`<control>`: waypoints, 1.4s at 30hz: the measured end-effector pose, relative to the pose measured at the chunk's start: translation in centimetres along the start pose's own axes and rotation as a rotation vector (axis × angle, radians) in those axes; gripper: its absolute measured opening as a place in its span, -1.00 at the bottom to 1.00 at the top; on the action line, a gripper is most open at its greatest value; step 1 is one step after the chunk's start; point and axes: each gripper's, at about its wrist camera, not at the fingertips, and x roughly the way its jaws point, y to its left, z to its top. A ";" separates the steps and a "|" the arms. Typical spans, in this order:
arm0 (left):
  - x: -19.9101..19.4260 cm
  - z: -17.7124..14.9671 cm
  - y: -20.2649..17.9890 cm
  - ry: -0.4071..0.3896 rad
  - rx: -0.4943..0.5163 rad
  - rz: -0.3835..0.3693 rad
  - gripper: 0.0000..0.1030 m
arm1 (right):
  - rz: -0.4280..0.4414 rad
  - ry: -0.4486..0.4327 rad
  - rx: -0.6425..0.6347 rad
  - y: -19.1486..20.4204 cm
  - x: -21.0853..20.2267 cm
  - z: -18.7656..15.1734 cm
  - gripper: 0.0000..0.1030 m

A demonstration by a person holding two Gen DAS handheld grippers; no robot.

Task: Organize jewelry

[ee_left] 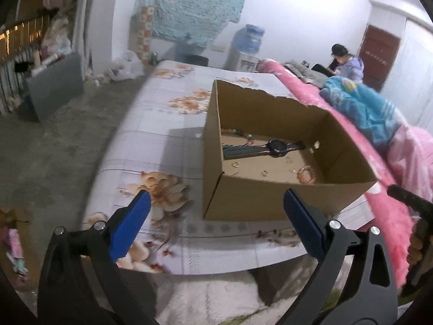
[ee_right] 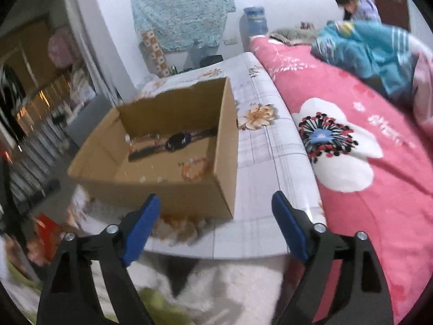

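The left hand-held gripper (ee_left: 216, 203) stands wide, nothing between its blue pads, and hangs short of the near wall of the cardboard box (ee_left: 270, 197). The right hand-held gripper (ee_right: 216, 208) is likewise spread wide and empty, its tips just before the box's near corner. The box sits open-topped on the table (ee_left: 162, 124), which wears a flowered cloth, close to the table's edge by the pink blanket (ee_right: 365, 162). Inside on the box floor lies a black watch (ee_left: 277, 148), strap stretched flat; in the left wrist view its long axis runs nearly left to right, tilting slightly up toward the right, with the face at the right-hand end. Behind it lie coloured beads (ee_left: 247, 138), and nearer the front wall a pale orange bracelet (ee_left: 307, 174) and small gold rings (ee_left: 263, 173), well apart from the watch.
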 end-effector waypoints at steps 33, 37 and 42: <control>4.4 -1.7 -6.7 0.196 0.059 0.134 0.84 | -0.097 0.083 -0.047 8.6 5.8 -1.5 0.87; 4.3 -1.7 -6.7 0.195 0.062 0.139 0.84 | -0.101 0.082 -0.049 8.6 5.9 -1.4 0.87; 4.4 -1.6 -6.9 0.192 0.075 0.153 0.84 | -0.105 0.080 -0.054 8.7 5.9 -1.3 0.87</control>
